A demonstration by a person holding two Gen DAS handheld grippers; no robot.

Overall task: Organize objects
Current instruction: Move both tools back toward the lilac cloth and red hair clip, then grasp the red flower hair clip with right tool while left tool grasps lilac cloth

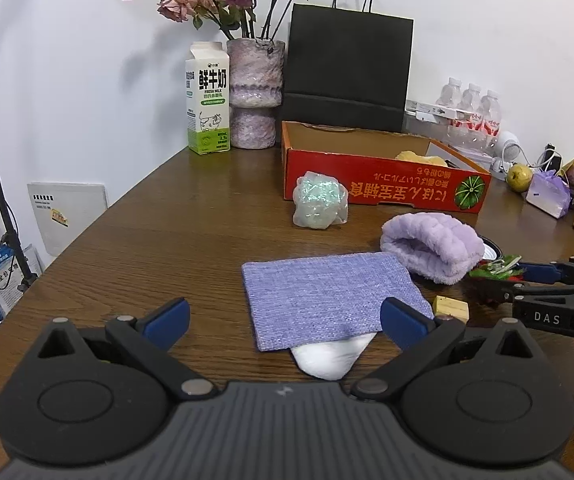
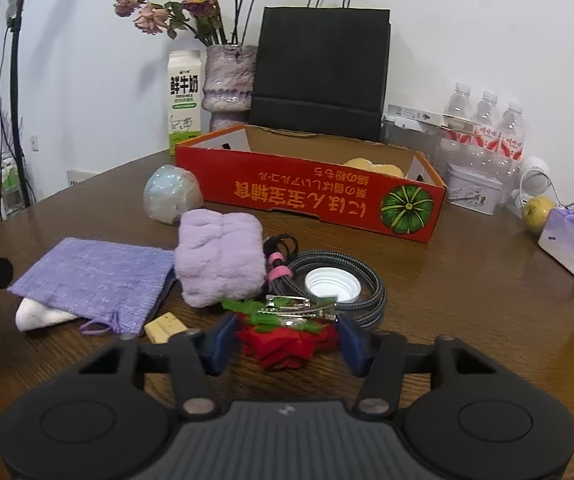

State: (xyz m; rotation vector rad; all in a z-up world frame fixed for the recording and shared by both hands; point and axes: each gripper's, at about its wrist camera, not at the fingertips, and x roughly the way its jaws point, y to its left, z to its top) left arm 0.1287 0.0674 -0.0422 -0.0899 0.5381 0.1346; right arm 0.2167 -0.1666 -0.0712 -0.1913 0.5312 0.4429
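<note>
The right gripper (image 2: 285, 340) has its blue pads set against both flanks of a red fabric rose hair clip (image 2: 287, 344), pinching it. The rose has layered felt-like petals, green leaves and a shiny metal clasp at its 12 o'clock edge. It sits low over the wood-grain table (image 2: 467, 300).

At 12 o'clock from the rose lies a coiled braided cable (image 2: 371, 280) ringing a ribbed white cap (image 2: 332, 283). At 11 o'clock sits a plush lilac headband (image 2: 221, 258). At 9 o'clock lies a flat woven purple pouch (image 2: 91, 276) over a white cloth (image 2: 41, 314).

The left gripper (image 1: 283, 320) stands spread, pinching nothing, with the pouch between its blue pads. A red cardboard box (image 2: 307, 196), open-topped, stands at 12 o'clock.
</note>
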